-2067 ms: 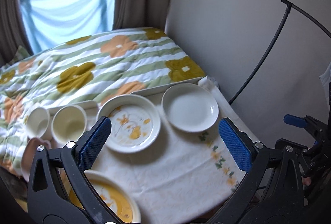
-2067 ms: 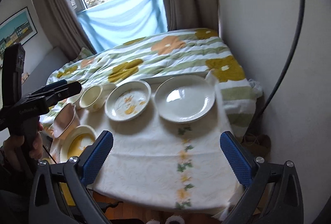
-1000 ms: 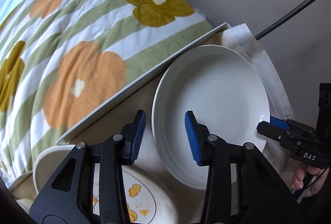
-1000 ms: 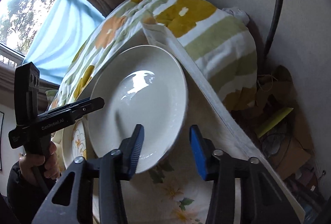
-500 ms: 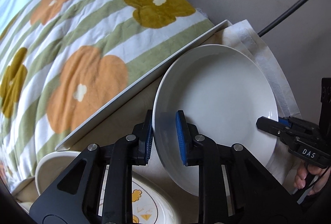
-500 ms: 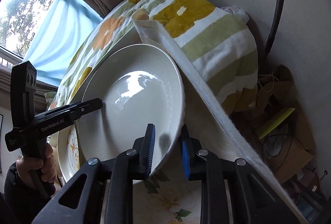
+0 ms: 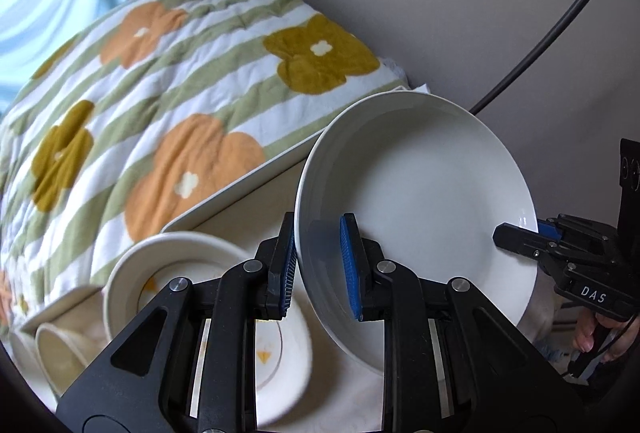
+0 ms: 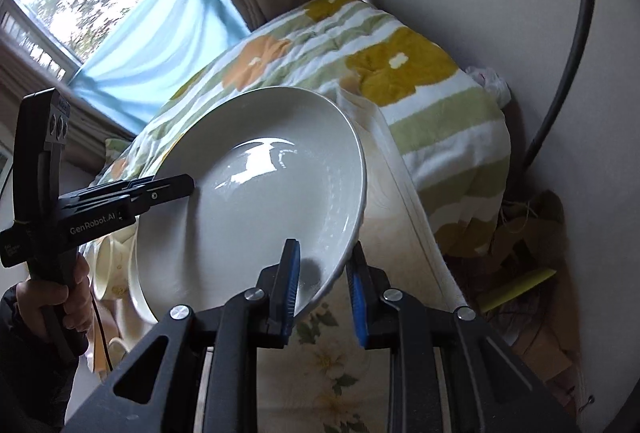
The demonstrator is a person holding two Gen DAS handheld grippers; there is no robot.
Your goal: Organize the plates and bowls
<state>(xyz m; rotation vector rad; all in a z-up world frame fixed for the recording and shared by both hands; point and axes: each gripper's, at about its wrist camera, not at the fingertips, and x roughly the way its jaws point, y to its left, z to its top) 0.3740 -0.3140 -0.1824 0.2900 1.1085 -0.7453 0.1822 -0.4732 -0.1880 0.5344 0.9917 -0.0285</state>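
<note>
Cups (image 7: 60,353) cut off at tabletop's left edge; patterned plate (image 7: 200,273) half hidden behind left gripper (image 7: 318,269), which pinches white plate (image 7: 420,201) rim; plate tilted, lifted near tabletop's far-right corner; right gripper (image 8: 324,289) pinches opposite rim.

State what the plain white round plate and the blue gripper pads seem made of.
Plain white round plate: likely glazed ceramic, since it shows sharp window glare. Blue gripper pads: probably ribbed rubber or soft plastic, matte with fine ridges.
</note>
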